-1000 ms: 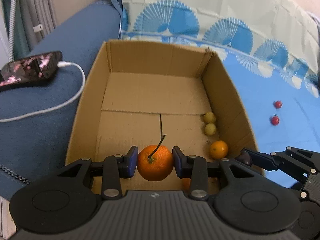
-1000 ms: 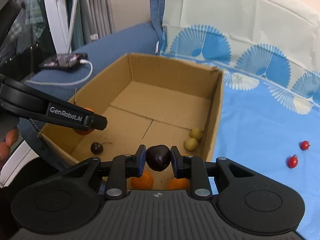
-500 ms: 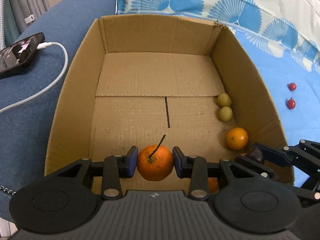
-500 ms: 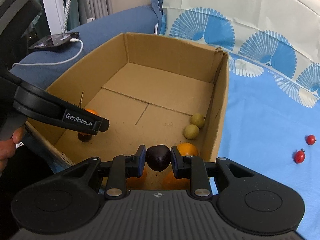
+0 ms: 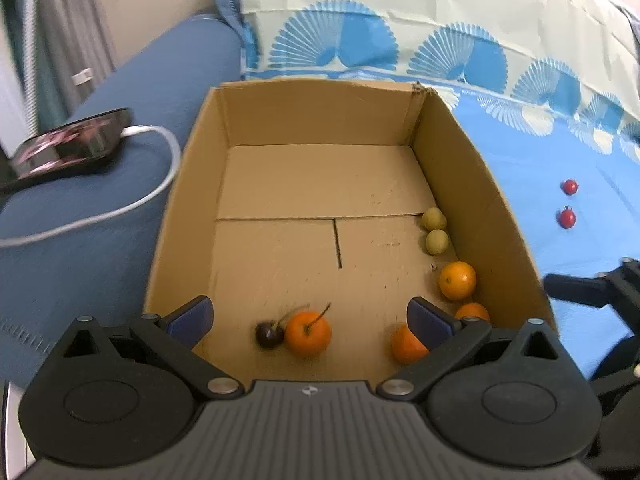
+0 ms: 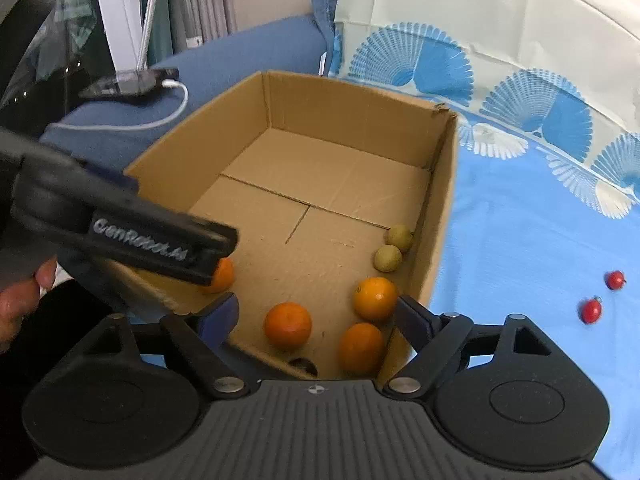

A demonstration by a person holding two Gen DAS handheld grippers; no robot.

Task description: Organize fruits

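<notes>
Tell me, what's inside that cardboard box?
Inside the cardboard box: four oranges, two small green fruits and a dark cherry. The near end is partly covered by the hand-held gripper.

A home living room or bedroom is suggested. A blue upholstered sofa (image 5: 92, 216) is seen on the left, with a phone (image 5: 72, 146) laid on its arm and plugged into a white charging cable (image 5: 132, 204). A light-blue cloth with fan patterns (image 5: 532, 168) is spread over the seat and backrest, and grey curtains (image 6: 200, 0) are hung behind.
</notes>
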